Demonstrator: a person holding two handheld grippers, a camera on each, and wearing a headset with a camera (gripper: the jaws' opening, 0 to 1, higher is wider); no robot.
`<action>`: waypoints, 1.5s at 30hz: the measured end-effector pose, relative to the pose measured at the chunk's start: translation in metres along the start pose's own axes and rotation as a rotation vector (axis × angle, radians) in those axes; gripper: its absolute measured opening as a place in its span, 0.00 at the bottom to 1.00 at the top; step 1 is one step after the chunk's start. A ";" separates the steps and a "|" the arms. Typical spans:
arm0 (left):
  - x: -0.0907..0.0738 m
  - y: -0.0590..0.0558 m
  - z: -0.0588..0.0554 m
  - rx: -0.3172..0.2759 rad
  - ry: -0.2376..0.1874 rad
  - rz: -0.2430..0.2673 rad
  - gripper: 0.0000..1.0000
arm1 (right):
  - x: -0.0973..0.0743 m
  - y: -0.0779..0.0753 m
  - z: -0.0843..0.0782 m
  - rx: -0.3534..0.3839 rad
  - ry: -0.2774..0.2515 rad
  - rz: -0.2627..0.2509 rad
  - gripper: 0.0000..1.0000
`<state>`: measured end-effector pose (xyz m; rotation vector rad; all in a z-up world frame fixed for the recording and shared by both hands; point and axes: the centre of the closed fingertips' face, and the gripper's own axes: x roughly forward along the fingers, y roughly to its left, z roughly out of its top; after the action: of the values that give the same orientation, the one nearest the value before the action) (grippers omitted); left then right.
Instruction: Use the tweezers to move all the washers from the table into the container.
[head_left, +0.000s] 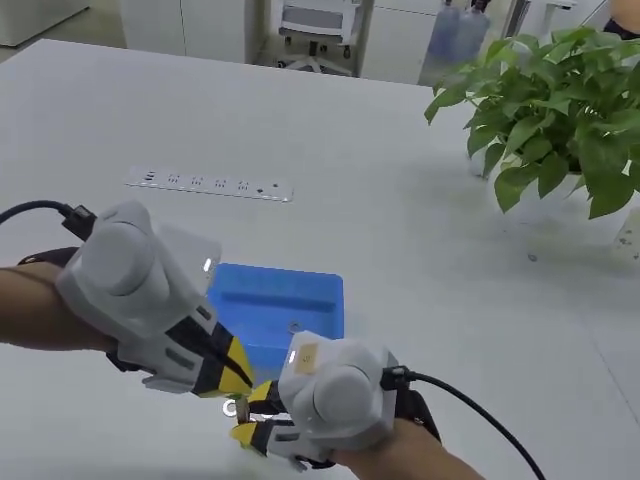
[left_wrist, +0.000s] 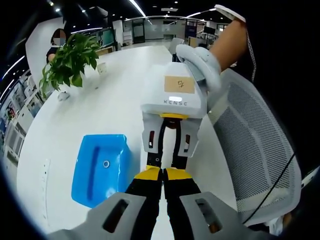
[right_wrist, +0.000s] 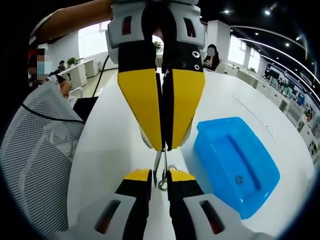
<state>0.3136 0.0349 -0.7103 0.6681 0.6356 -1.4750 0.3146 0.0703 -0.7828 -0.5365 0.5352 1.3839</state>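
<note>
Open-plan office, big white desk (head_left: 400, 250): potted plant (head_left: 560, 110) far right, power strip (head_left: 210, 185) far left, blue container (head_left: 310, 290) mid-desk with one washer (head_left: 293, 325) inside. At the near edge the left gripper (right_wrist: 162, 146) has its jaws pressed together on the tweezers (right_wrist: 160, 167), which run down between the right gripper (left_wrist: 166, 159) jaws; can't tell if those clamp. Right gripper housing reads roughly "KENSE", plus a handwritten sticker.
</note>
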 end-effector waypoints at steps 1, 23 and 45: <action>0.000 0.000 0.000 -0.003 -0.002 -0.001 0.05 | 0.000 -0.001 0.000 0.007 0.002 -0.005 0.13; 0.001 0.000 0.001 -0.005 -0.006 -0.001 0.05 | 0.000 -0.001 -0.002 0.031 0.015 0.009 0.08; -0.016 0.002 0.014 -0.016 -0.012 -0.001 0.05 | -0.012 -0.002 0.016 0.027 0.005 0.025 0.08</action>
<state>0.3150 0.0349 -0.6893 0.6454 0.6380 -1.4725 0.3156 0.0707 -0.7627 -0.5133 0.5656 1.3979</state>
